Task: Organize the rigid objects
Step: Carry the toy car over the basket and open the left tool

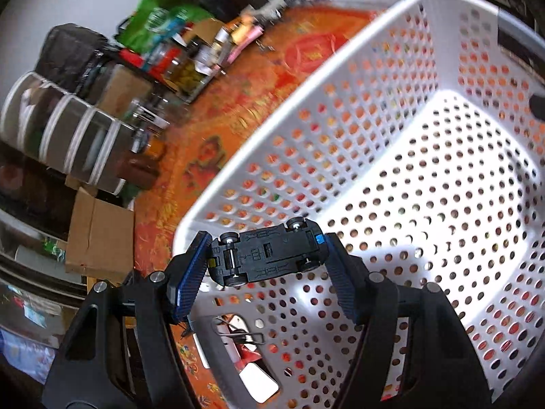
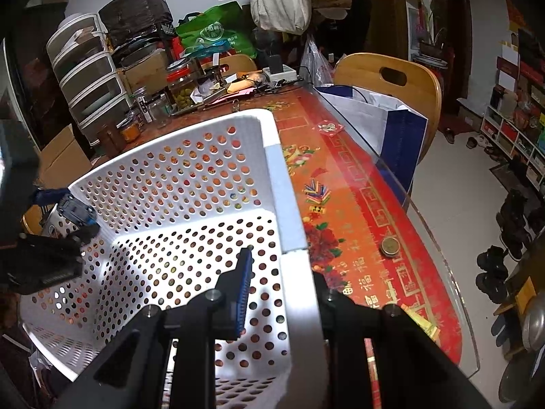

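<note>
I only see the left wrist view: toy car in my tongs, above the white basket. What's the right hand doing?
Observer: The right tongs are shut on the white basket, gripping its near wall, with one finger inside and one outside.
Operator: Anything lying on the table on that side?
Observer: Yes, a round gold-coloured object sits on the red tablecloth, apart from the basket.
</note>
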Tool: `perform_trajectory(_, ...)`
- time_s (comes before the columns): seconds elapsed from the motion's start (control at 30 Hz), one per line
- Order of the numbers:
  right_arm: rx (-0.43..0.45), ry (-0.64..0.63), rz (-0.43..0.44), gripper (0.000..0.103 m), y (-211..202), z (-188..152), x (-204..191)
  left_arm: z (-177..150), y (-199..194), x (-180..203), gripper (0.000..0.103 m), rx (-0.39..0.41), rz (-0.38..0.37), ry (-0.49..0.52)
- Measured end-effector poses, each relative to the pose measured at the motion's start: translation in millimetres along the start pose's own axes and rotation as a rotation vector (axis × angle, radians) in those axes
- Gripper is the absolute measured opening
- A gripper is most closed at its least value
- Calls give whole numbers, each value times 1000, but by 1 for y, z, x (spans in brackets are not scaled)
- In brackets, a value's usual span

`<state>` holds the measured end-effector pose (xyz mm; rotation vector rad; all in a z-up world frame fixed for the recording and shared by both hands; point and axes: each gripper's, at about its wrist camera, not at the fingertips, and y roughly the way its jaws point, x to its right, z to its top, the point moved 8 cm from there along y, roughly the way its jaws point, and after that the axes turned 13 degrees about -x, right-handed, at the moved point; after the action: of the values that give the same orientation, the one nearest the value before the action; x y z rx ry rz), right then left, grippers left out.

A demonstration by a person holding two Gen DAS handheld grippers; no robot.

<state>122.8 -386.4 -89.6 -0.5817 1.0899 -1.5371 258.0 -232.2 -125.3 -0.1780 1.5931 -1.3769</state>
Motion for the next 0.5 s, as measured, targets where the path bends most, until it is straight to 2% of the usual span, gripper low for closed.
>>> perform_trajectory(0.1, -3, -1, -6, 21, -1, -1, 1, 1, 4, 1, 67, -3, -24, 5)
perform_trajectory(0.2, -4, 0, -9, 21, -1, 0, 1, -1, 4, -6, 99, 22, -25, -7)
perform_trajectory(0.3, -4, 2, -16, 21, -1, 0, 0, -14, -11, -30, 101, 98, -32, -75)
perform_trajectory(0.37, -7, 2, -21, 21, -1, 0, 0, -34, -28, -55, 101, 161, -82, -164)
perform_trajectory(0.47, -9, 0, -25, 21, 0, 0, 0, -85, -43, -103, 103, 252, -98, -342)
perform_trajectory(0.5, -10, 1, -28, 21, 0, 0, 0, -107, -38, -118, 103, 257, -99, -409)
